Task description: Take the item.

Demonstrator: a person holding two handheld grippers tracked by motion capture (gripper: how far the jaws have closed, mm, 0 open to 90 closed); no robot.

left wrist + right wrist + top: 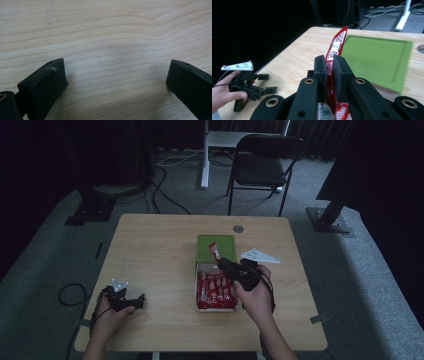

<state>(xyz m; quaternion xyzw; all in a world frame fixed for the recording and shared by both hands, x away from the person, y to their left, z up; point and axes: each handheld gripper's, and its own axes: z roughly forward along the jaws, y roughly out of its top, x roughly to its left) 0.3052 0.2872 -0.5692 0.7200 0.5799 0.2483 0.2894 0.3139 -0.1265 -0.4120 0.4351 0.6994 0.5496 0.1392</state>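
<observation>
We have the table (150,245) with the box (196,285) near its middle, taken as landmark. The green lid (216,249) lies flat on the far side of the box, touching it, likely set there to keep the box open for picking. The box holds a tight row of red packets (212,290), so we judge the work to be pulling them out singly. Our right gripper (329,65), just over the box's far right corner, has its jaws closed on one packet (335,46), pinched low so it stands up, tip above the lid. Our left gripper (116,75) rests well left of the box, near the table's near edge, jaws wide apart on bare wood, holding nothing, probably parked.
</observation>
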